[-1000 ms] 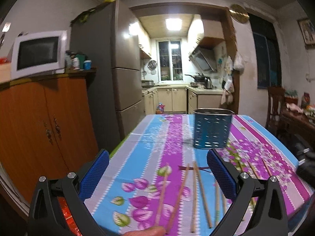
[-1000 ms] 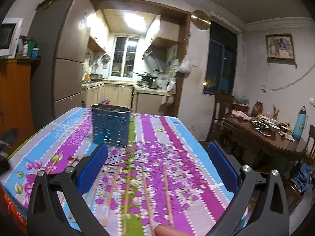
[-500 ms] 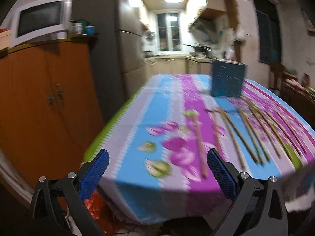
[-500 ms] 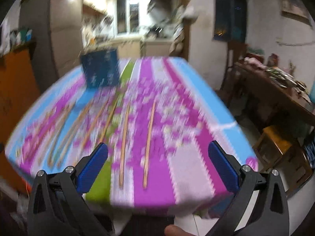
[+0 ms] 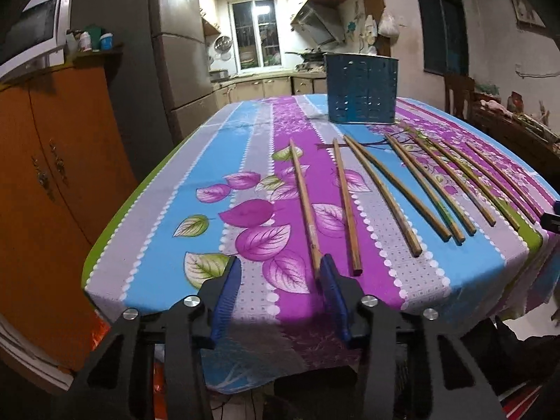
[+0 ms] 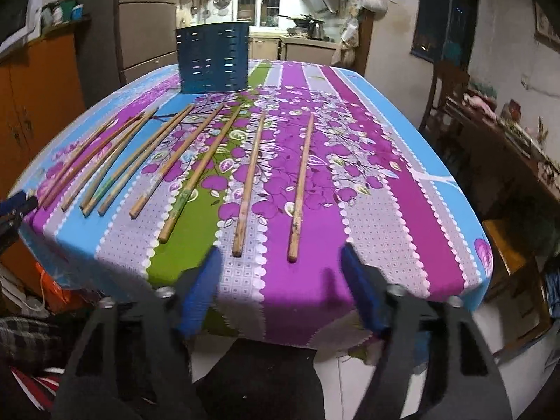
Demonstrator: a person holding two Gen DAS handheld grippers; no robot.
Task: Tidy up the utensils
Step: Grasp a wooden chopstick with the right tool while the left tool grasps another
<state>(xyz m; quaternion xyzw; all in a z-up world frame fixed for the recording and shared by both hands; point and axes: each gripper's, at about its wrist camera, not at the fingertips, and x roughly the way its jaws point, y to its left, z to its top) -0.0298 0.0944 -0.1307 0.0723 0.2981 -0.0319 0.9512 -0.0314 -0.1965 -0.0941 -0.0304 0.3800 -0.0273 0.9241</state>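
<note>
Several wooden chopsticks lie spread in a row on the floral tablecloth [image 5: 157, 210]. A blue perforated utensil holder [image 5: 360, 87] stands upright behind them; it also shows in the right wrist view [image 6: 212, 59]. My left gripper [image 5: 280, 273] is open and empty at the table's near edge, its right fingertip beside the near end of the leftmost chopstick [image 5: 304, 203]. My right gripper [image 6: 281, 262] is open and empty at the near edge, just in front of the two rightmost chopsticks [image 6: 301, 182].
An orange cabinet [image 5: 45, 175] stands left of the table, with a fridge [image 5: 175, 52] behind it. A wooden chair [image 6: 448, 91] and a cluttered side table [image 6: 507, 140] stand to the right. The left gripper's tip [image 6: 17, 204] shows at the right wrist view's left edge.
Both grippers have pulled back from above the table to its near edge and dropped lower. Both jaws have narrowed but stay open.
</note>
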